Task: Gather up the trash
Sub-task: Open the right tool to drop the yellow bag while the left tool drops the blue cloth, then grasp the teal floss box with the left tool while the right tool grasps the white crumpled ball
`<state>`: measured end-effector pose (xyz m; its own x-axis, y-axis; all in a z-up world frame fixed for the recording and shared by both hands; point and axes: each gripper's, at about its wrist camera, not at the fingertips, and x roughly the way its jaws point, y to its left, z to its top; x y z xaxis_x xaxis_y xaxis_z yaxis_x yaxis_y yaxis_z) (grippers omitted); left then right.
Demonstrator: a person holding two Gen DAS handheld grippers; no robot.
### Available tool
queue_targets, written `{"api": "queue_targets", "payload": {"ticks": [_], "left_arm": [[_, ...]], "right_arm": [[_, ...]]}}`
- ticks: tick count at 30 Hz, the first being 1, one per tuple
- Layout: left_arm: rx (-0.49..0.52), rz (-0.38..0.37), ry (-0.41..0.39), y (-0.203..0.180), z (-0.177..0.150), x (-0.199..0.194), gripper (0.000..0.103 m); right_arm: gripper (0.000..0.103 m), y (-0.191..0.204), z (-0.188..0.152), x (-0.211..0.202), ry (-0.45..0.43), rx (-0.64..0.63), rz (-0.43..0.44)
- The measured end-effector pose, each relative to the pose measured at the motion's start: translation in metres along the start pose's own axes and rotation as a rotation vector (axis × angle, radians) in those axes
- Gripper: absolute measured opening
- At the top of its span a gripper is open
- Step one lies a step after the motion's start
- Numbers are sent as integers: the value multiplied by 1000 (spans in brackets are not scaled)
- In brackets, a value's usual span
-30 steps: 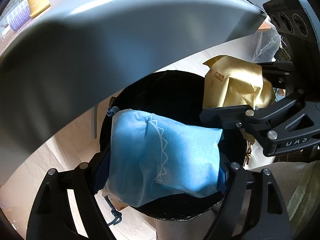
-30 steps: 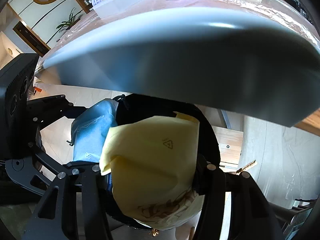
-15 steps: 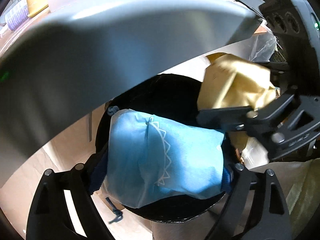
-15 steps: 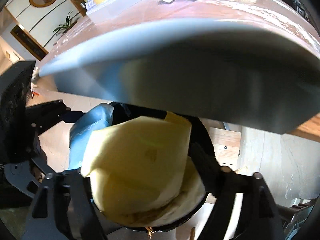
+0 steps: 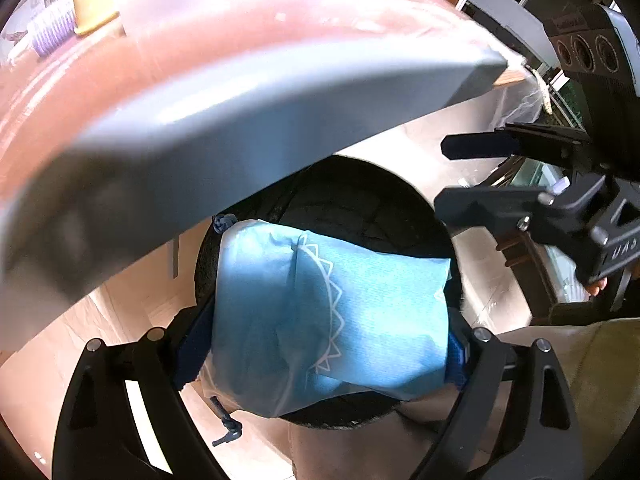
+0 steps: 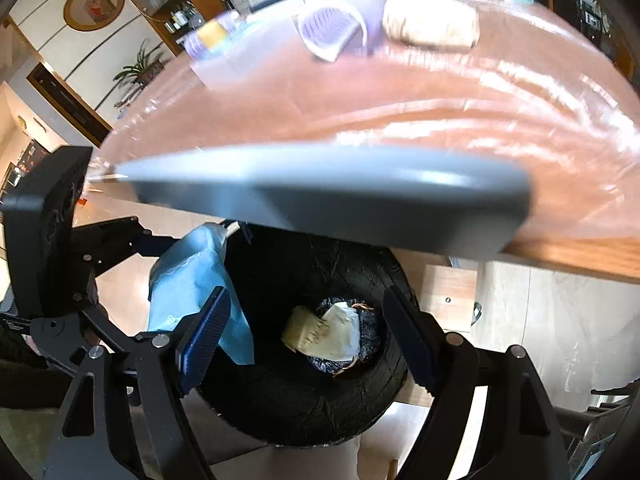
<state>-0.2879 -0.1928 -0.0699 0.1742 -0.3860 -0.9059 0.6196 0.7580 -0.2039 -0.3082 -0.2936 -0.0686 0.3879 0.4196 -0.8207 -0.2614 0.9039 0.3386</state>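
My left gripper (image 5: 324,344) is shut on a blue plastic packet (image 5: 328,312) and holds it over the open black trash bin (image 5: 384,196). The packet also shows in the right wrist view (image 6: 188,276), held by the left gripper. My right gripper (image 6: 308,336) is open and empty above the bin (image 6: 296,392). A yellow paper bag (image 6: 320,334) lies at the bottom of the bin. The right gripper also shows in the left wrist view (image 5: 476,172), open, at the bin's right.
A brown table (image 6: 400,96) with a grey edge (image 5: 240,128) overhangs the bin. On it lie purple rolls (image 5: 52,32), a yellow item (image 5: 94,8) and a beige bundle (image 6: 432,26). Pale floor (image 6: 560,320) surrounds the bin.
My right gripper opened and the yellow paper bag dropped into the bin. Both grippers rose a little, so more of the table top shows. The left gripper still holds the blue packet.
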Motion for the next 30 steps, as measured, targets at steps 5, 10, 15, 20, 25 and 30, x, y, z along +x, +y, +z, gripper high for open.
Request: {"api": "queue_targets", "payload": {"ticks": [5,10,15,20,25,30], "left_arm": [[0,-43,-75,-4,-8,-44,91],[14,-70,-205,3,-4,-98,91],[36,-81,-246,8,6,-114,91],[84,-44,-223,0,9,-110,91],[65,-20,-258,1,24,-119,91],[-9,98,-315,19,43,-122,91]], "right_arm": [[78,7,14,-48,-111,-57,-12],[88,10,36,-92,-247,-115,-73],[88,8,50,-107,-302,-109,-58],[88,11,50,-103,-291,-106,-64],[88,7,52,-98,-304,-83,-102],[99,-6,72,-85,-309,-95,-337]]}}
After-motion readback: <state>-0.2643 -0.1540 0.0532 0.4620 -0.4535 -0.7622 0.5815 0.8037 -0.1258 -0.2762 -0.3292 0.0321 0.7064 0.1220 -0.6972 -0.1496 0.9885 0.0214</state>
